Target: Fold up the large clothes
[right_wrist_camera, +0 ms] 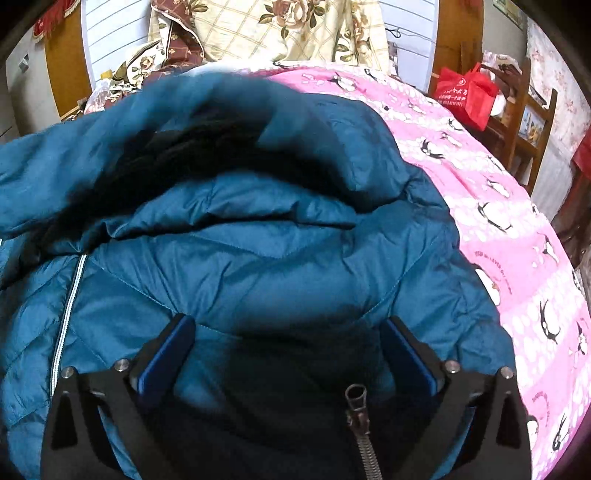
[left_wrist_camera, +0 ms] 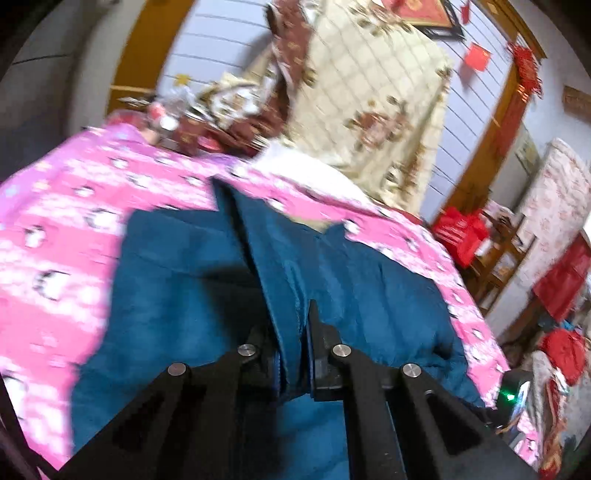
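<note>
A teal padded jacket [left_wrist_camera: 177,280] lies on a pink penguin-print bedsheet [left_wrist_camera: 55,229]. My left gripper [left_wrist_camera: 291,332] is shut on a raised fold of the jacket's fabric, which runs up between the two black fingers. In the right wrist view the same jacket [right_wrist_camera: 258,266] fills the middle, its hood [right_wrist_camera: 258,122] bunched at the far side and a metal zipper pull [right_wrist_camera: 356,397] lying near the camera. My right gripper [right_wrist_camera: 288,328] stands open just over the jacket's upper chest, blue pads wide apart, with nothing pinched between them.
The pink sheet [right_wrist_camera: 517,258] stretches to the right of the jacket. A cream floral quilt [right_wrist_camera: 295,29] is piled at the head of the bed. A red bag [right_wrist_camera: 465,92] sits on a wooden chair [right_wrist_camera: 524,122] beyond the bed's right edge.
</note>
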Demonstrator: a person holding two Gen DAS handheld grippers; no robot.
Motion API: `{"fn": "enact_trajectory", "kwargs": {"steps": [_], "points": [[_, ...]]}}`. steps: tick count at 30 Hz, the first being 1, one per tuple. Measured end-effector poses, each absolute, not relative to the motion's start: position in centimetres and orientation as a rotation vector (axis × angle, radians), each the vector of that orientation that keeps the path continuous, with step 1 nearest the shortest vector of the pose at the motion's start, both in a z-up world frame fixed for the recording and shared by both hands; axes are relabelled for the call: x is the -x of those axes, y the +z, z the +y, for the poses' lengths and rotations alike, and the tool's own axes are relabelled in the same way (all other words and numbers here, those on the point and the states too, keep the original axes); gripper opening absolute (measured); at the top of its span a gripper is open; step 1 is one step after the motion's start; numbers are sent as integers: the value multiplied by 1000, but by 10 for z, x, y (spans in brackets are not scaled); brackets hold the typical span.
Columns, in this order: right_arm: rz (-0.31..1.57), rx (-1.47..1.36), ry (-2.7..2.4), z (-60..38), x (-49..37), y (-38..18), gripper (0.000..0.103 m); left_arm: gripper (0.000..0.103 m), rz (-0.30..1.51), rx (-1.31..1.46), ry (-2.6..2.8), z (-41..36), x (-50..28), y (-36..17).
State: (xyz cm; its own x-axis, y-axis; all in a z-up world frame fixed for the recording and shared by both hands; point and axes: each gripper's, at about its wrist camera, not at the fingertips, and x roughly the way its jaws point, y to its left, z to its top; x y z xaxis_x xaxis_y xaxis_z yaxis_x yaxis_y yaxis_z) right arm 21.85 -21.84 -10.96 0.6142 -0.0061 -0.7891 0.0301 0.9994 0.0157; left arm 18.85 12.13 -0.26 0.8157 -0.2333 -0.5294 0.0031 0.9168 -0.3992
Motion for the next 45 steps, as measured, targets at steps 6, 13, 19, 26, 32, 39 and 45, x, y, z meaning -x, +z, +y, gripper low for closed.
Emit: {"fn": "enact_trajectory", "kwargs": {"steps": [6,13,19,26,32,39,45], "points": [[916,-73,18,-227,-219,-105,103,0,758,459,20,161,-199,-47],[643,-190,14,-272,-221,-38,101,8,518,360,258,147,-175,6],[728,-159,241,-263,-317,-48,101,18,679,221,126,91,-252,-35],[917,-72,330,-262,-353,-99,102,18,818,224,186,102,-260,-84],[742,-147,303,-234,-370,-45,99,18,806,239,191,102,-254,-89],[884,-27,245,-175,-417,-96,102,18,798,245,198,108,-261,-90],[842,-6,202,-182,-388,-67,98,17,745,260,250,112,-250,-76]]}}
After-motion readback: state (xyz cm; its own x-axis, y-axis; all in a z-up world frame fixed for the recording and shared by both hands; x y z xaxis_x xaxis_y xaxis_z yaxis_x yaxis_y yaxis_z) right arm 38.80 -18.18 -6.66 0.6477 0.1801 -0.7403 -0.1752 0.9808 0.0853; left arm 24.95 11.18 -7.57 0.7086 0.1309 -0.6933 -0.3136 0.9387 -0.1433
